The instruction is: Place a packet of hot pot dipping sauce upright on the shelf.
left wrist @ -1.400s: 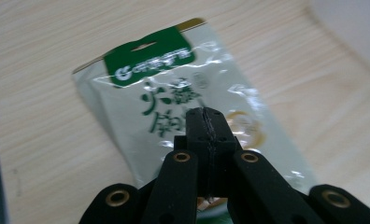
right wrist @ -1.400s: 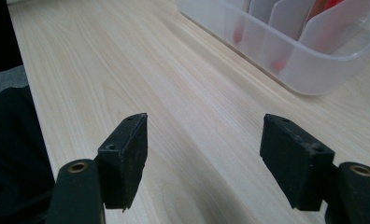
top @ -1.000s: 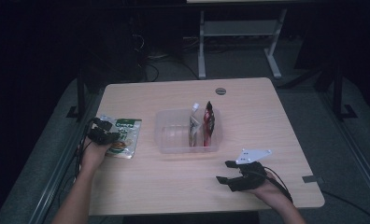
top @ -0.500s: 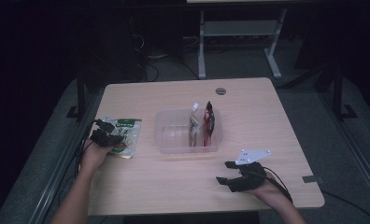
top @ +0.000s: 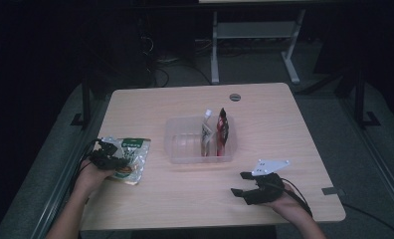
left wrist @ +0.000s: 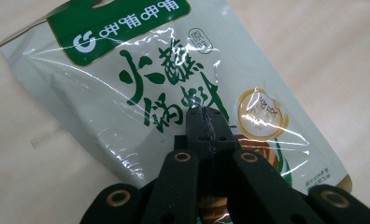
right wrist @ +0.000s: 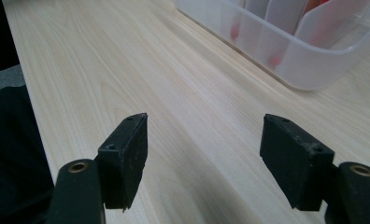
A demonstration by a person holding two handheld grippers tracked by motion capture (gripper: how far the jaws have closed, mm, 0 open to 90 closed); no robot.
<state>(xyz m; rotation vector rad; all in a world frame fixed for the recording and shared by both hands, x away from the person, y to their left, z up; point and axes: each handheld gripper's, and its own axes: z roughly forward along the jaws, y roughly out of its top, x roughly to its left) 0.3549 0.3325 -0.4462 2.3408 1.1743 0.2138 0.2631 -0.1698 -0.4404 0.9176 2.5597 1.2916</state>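
Observation:
A pale green snack bag [top: 133,157] with green lettering lies near the table's left edge. My left gripper [top: 116,160] is shut on its near end. In the left gripper view the black jaws meet at the tips of my left gripper [left wrist: 206,122], pinching the bag [left wrist: 141,88] on its printed face. My right gripper [top: 239,183] rests open near the front right of the table, pointing left. Its jaws stand wide apart over bare wood in the right gripper view [right wrist: 204,144], with nothing between them.
A clear plastic bin [top: 177,144] stands mid-table with a red packet [top: 222,130] and a white packet [top: 206,130] upright in its right half. The bin's wall [right wrist: 286,51] lies ahead of the right gripper. A round cable hole [top: 235,96] sits at the table's back.
My left gripper has drawn toward the table's near edge with the green bag in it. The right gripper has stayed put.

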